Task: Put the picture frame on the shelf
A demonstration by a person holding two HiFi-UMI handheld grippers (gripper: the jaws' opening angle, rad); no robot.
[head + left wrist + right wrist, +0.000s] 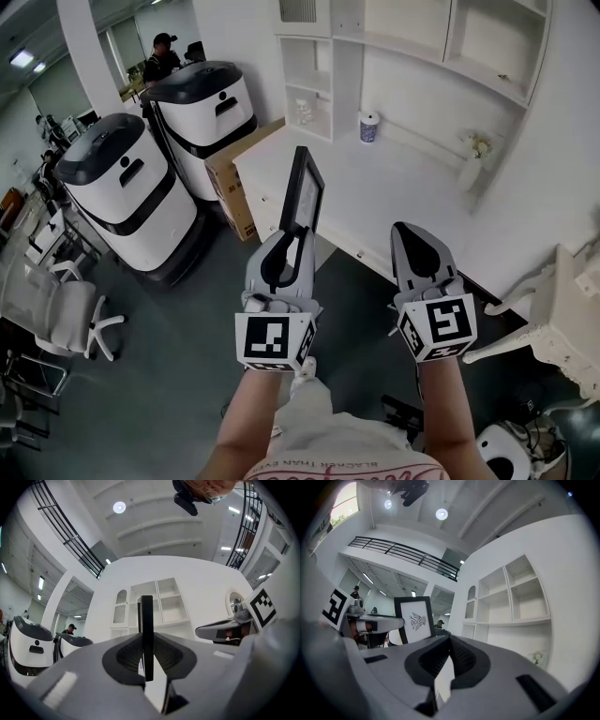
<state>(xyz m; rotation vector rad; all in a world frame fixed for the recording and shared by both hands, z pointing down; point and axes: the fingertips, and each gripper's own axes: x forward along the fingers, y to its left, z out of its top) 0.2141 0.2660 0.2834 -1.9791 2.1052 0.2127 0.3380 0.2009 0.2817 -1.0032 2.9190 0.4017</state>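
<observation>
Left gripper (284, 248) pinches the picture frame (306, 190) by its bottom edge, holding it upright in the air, likely ready to stand on the shelf (412, 178) ahead; right gripper (413, 242) pressed together, empty.

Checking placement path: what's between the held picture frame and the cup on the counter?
Nothing: bare white counter between picture frame and cup, seen in head view.

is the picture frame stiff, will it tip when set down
Probably stiff: the picture frame stands straight above the left gripper, pinched only at its lower edge. Thin and tall edge-on, so it would likely tip if stood unsupported.
</observation>
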